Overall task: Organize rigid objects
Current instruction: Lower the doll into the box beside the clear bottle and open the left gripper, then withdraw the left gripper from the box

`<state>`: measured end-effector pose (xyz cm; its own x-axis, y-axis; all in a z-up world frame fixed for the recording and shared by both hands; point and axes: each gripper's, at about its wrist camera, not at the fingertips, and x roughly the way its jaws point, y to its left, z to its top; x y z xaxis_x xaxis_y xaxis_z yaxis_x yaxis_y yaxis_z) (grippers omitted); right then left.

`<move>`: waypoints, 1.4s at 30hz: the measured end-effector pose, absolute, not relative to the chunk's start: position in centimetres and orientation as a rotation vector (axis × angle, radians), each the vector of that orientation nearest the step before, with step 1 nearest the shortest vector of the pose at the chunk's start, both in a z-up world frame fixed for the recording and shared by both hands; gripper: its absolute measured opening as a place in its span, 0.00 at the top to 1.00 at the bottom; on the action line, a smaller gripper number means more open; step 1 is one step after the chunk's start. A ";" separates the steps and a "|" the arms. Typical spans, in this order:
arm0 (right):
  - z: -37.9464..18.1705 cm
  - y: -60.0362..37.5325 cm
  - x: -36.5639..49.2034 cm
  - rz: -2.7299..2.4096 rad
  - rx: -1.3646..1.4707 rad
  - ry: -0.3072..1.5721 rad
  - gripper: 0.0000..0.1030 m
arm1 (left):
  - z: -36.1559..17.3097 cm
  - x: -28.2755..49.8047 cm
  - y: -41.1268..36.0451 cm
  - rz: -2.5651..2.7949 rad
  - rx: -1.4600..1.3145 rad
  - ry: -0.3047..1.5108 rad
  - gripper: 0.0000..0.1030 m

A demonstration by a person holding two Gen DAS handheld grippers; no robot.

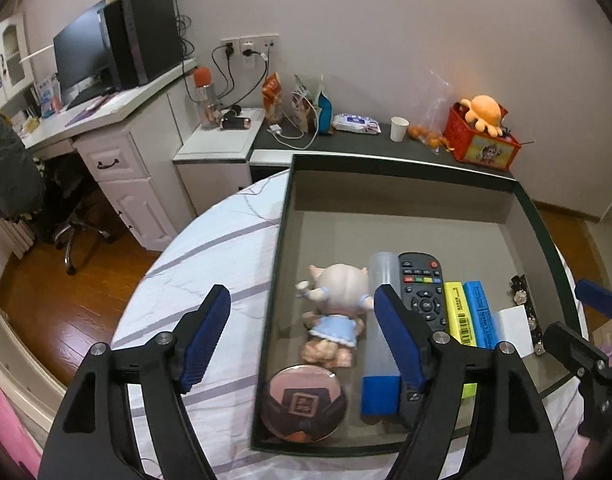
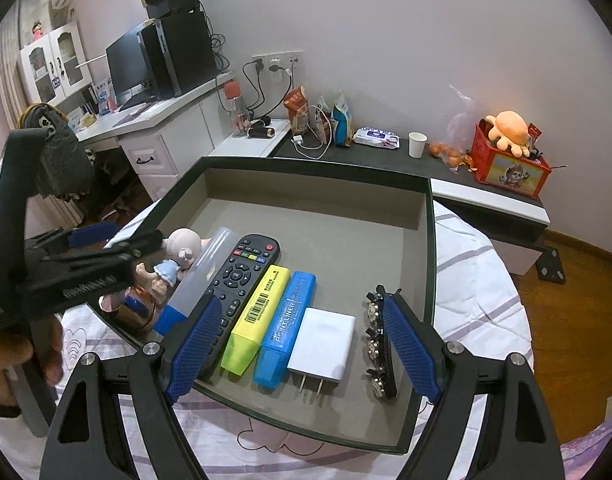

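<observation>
Two claws hover open and empty over a box (image 2: pixel 429 248) on a bed.

Left claw (image 1: pixel 302 336) above the doll (image 1: pixel 337 312); right claw (image 2: pixel 306 344) over the highlighters (image 2: pixel 258 320), charger (image 2: pixel 321 344) and remote (image 2: pixel 234 284), lying side by side.

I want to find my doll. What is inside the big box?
The box holds a doll, round tin, clear tube, remote, yellow marker, blue marker, white charger and hair clip. The near left corner is hidden by the left gripper.
</observation>
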<state>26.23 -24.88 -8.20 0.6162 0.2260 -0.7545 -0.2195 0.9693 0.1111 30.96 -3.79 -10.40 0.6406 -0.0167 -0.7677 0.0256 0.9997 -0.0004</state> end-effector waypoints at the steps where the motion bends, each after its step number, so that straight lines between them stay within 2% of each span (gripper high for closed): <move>1: -8.2 -24.9 26.2 0.257 0.008 0.871 0.18 | -10.4 30.7 -3.7 -0.017 0.022 0.880 0.26; 9: -8.9 -24.9 26.6 0.268 0.010 0.879 0.18 | -11.9 30.7 -6.6 0.017 0.240 0.921 0.24; 15: -9.0 -24.9 26.6 0.273 0.001 0.880 0.18 | -13.2 32.6 -7.2 0.063 0.302 0.948 0.24; 26: -9.4 -25.5 27.3 0.272 0.014 0.881 0.18 | -13.8 34.0 -7.3 0.068 0.299 0.946 0.14; 42: -8.8 -26.7 26.6 0.248 0.040 0.863 0.18 | -12.3 32.9 -5.4 0.032 0.191 0.921 0.14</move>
<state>26.56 -26.66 -8.77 0.6236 0.2319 -0.7466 -0.2000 0.9705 0.1344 32.86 -5.39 -12.28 0.6055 0.1087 -0.7884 0.0543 0.9827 0.1773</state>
